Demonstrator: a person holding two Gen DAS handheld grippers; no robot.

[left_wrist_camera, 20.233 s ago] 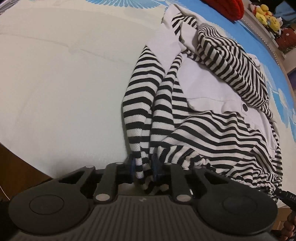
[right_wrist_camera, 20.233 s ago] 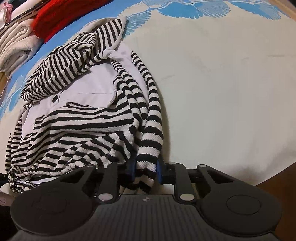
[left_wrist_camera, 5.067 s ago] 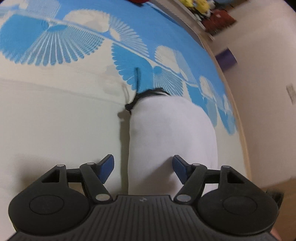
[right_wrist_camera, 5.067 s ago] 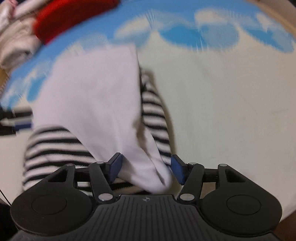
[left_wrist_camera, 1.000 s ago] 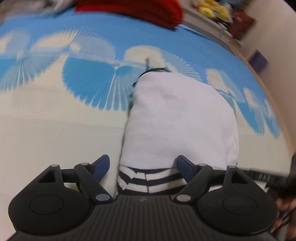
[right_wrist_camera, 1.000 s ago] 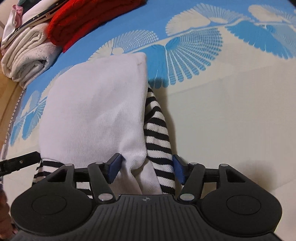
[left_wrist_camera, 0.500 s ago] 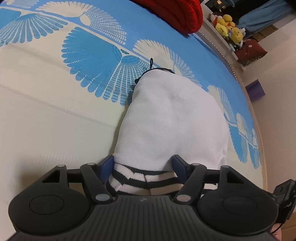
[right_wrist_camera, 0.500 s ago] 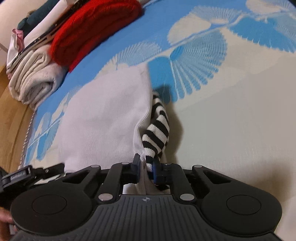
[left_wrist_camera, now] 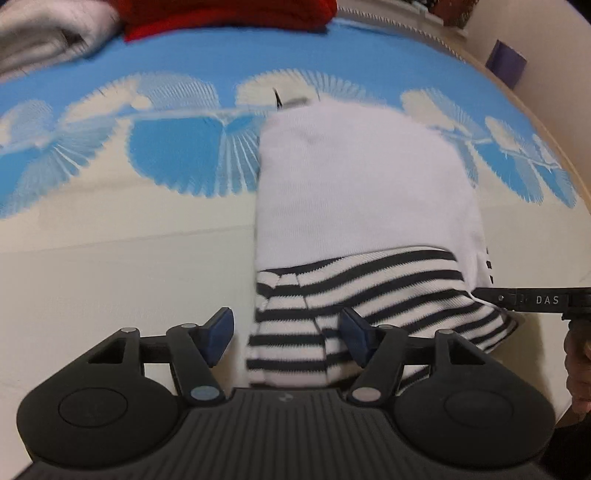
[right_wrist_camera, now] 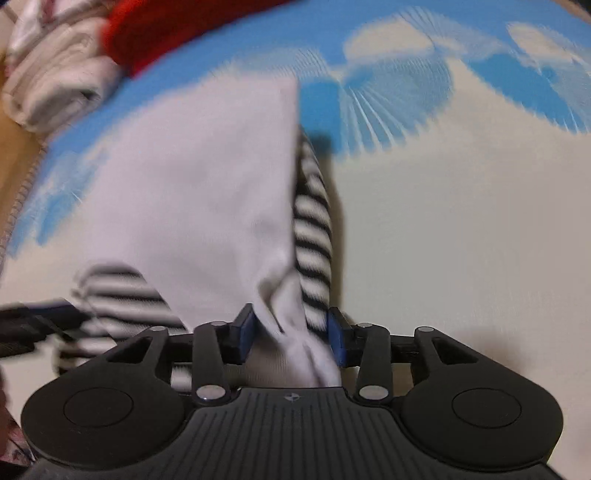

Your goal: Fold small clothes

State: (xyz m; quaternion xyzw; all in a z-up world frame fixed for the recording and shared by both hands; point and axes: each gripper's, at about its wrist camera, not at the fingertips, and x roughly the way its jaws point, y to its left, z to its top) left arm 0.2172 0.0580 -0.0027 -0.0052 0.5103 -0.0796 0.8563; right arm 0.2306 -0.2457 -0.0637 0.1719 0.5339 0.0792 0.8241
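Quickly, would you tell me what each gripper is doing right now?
Left gripper: open, straddling the folded garment.
Right gripper: open, fabric between its fingers.

Both grippers: left gripper (left_wrist_camera: 287, 334), right gripper (right_wrist_camera: 291, 336), black ribbed bodies, silver screws, blue fingertip pads (left_wrist_camera: 220, 334); "DAS" lettering, possibly partial.

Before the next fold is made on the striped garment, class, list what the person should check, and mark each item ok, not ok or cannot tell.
1. Left gripper open around the striped hem: ok, its fingers stand apart, fabric lies between them.
2. Right gripper gripping the garment: not ok, its fingers are apart, cloth lies loose between them.
3. White panel lying flat: ok in the left wrist view.
4. Striped sleeve tucked in: not ok, it sticks out past the white edge.
5. Red knit and folded white stack apart from the garment: ok.
6. Layers underneath even: cannot tell, hidden.
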